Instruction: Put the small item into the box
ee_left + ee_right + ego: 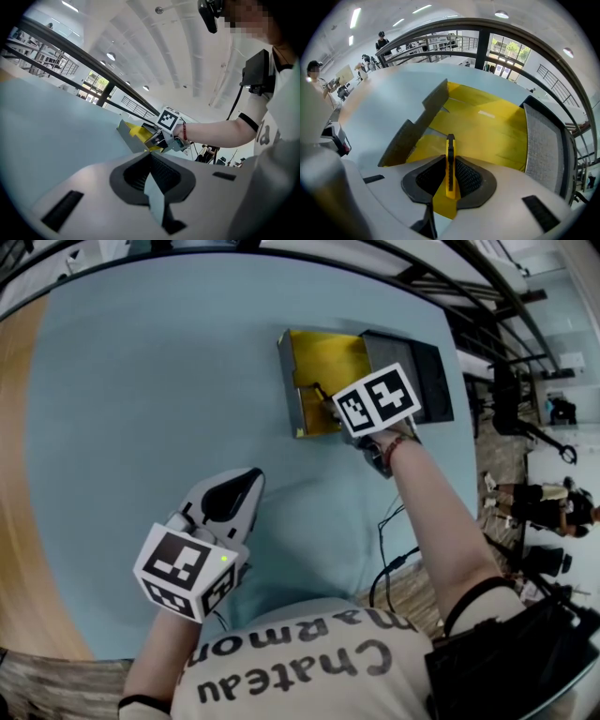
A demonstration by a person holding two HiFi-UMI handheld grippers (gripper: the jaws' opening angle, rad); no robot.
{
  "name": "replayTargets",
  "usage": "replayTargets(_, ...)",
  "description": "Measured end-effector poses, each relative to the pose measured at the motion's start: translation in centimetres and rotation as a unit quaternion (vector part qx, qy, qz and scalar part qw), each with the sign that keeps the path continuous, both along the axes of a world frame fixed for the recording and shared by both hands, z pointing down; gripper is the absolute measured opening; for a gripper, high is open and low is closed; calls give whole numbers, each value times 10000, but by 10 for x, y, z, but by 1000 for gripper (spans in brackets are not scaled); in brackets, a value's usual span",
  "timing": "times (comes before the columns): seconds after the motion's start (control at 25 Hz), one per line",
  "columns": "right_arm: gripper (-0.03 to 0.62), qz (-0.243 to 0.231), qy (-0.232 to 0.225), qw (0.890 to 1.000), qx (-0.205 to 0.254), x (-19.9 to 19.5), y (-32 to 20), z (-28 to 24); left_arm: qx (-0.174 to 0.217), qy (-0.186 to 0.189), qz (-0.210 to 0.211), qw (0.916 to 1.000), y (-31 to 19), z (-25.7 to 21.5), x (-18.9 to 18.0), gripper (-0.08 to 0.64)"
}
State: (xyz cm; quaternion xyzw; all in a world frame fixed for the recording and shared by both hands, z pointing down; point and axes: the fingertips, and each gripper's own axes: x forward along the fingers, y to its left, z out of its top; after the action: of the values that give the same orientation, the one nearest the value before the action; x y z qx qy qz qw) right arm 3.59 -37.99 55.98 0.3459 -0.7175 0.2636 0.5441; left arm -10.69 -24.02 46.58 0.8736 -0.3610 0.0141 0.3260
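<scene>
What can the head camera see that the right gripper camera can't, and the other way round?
Only the head view: the left gripper, waiting away from the box, plus the person's arms and shirt.
Only the right gripper view: a close look at the small yellow-and-black item pinched between the pads of the right gripper.
Both: the open box with its yellow inside, the grey lid beside it, and the blue table.
</scene>
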Motion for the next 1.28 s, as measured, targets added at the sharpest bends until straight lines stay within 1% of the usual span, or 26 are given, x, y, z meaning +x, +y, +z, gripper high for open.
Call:
replayTargets(0.4, 84, 50, -128, 9996, -239, -3, 0, 0, 35, -25, -87, 10000, 3, -6, -5, 2)
replayTargets(0.6, 84, 166, -159, 9989, -398, 4, 3, 6, 72, -55, -188, 9998, 7, -8, -6, 2)
replayTargets(0.8, 84, 103, -198, 9991, -363, -2, -3, 4, 180, -132, -456, 9987, 11, -18, -13, 2)
replayTargets(0.96, 84, 177, -233, 9986, -434, 2, 0, 6, 199, -187, -617, 9977, 26, -24, -13, 2)
replayTargets(1.16, 86, 105, -191, 9992, -346, -3, -5, 6, 231, -309, -1113, 9930, 45, -37, -22, 2)
replayTargets(1.28, 92, 142, -231, 9989, -382, -3, -5, 7, 267, -412, -1344, 9897, 61, -48, -21, 2)
